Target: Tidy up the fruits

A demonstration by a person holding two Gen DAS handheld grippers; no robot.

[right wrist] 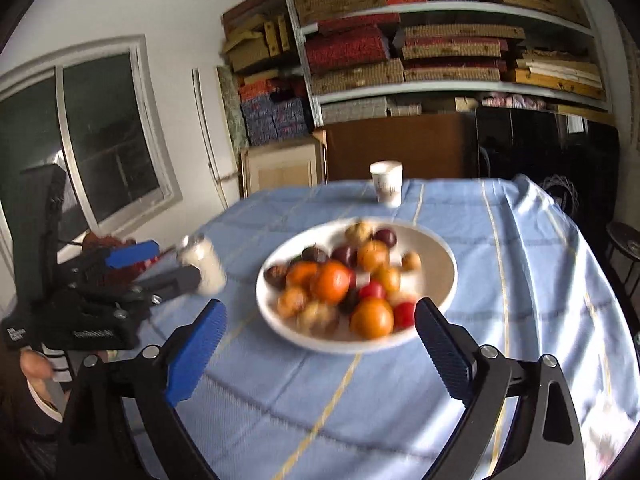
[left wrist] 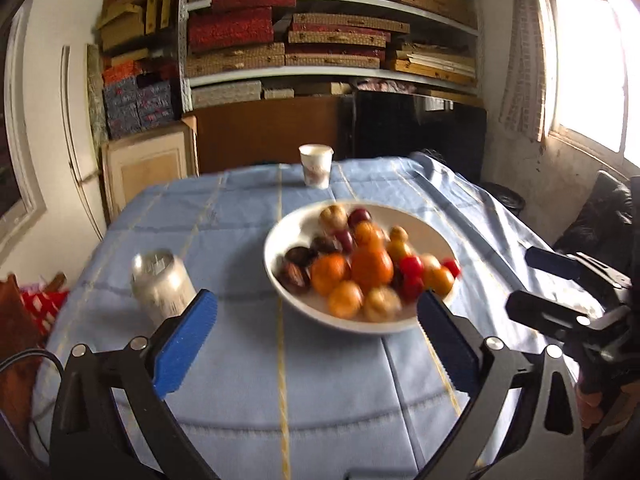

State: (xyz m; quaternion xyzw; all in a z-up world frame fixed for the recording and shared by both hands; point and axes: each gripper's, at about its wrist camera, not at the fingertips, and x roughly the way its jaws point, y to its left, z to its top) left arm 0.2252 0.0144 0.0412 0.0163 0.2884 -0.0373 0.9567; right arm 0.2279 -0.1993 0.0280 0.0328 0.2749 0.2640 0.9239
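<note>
A white bowl (left wrist: 280, 240) (right wrist: 436, 264) stands on the blue checked tablecloth (left wrist: 224, 216), heaped with several fruits: oranges (left wrist: 370, 266) (right wrist: 330, 282), small red ones (left wrist: 411, 267), dark plums (left wrist: 298, 256) and tan round ones. The picture is blurred. My left gripper (left wrist: 316, 308) is open just short of the bowl's near rim, with nothing between its blue pads. My right gripper (right wrist: 320, 308) is open too, also just short of the near rim and empty. Each gripper shows at the edge of the other's view, a hand behind it.
A silver can (left wrist: 162, 284) (right wrist: 202, 266) stands left of the bowl, close to my left gripper's left finger. A white paper cup (left wrist: 316, 166) (right wrist: 386, 182) sits at the table's far edge. Behind are shelves (left wrist: 332, 32) of stacked boxes, with windows to either side.
</note>
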